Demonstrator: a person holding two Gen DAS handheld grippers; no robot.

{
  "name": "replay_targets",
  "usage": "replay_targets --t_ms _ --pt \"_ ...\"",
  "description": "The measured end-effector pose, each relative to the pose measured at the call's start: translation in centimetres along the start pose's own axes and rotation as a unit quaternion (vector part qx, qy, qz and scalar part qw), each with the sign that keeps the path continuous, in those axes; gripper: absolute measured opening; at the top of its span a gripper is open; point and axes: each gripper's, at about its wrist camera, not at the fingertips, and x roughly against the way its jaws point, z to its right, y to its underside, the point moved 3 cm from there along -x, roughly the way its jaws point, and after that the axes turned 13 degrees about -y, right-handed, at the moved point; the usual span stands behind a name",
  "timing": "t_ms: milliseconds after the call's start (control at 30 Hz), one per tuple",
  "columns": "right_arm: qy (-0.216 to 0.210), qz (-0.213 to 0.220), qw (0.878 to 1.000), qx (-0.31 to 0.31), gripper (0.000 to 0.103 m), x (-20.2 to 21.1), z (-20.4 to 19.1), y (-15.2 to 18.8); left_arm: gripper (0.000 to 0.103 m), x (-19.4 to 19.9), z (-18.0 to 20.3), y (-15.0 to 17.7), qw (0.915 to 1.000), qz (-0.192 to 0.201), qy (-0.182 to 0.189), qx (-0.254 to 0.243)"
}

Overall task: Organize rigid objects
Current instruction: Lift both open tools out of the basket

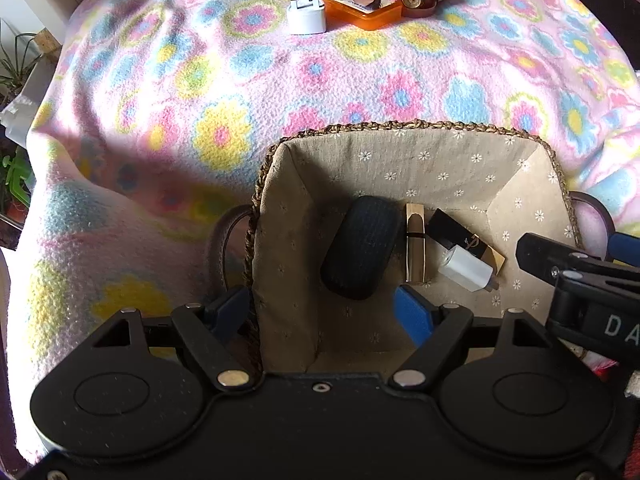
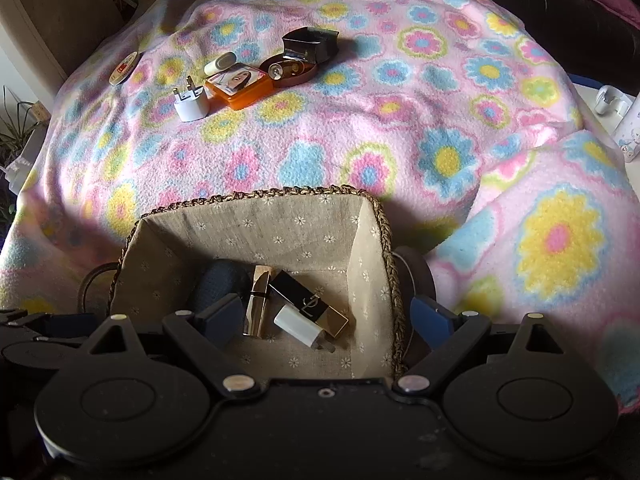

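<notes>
A woven basket (image 1: 400,126) with a flowered cloth lining stands on the blanket. It holds a dark glasses case (image 1: 362,248), a gold lipstick (image 1: 415,246), a black-and-gold lipstick box (image 1: 460,236) and a white charger (image 1: 466,270). My left gripper (image 1: 320,312) is open and straddles the basket's left wall, with one finger outside and one inside. My right gripper (image 2: 328,316) is open over the basket's right side, above the white charger (image 2: 300,326), with its right finger outside the rim (image 2: 260,194). Neither gripper holds anything.
At the far side of the flowered blanket (image 2: 400,128) lie a white plug adapter (image 2: 191,106), an orange case (image 2: 240,84), a cream tube (image 2: 220,63), a brown round tin (image 2: 290,70), a black box (image 2: 310,44) and a round disc (image 2: 123,68). Potted plants (image 1: 16,64) stand off the left edge.
</notes>
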Motion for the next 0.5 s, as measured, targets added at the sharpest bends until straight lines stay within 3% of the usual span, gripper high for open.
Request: replay_targets --t_ms 500 --pt "-0.013 0.028 1.000 -0.002 0.093 1.0 -0.1 -0.7 0.078 1.3 -0.9 -0.7 0.9987 0.041 0.019 0.025"
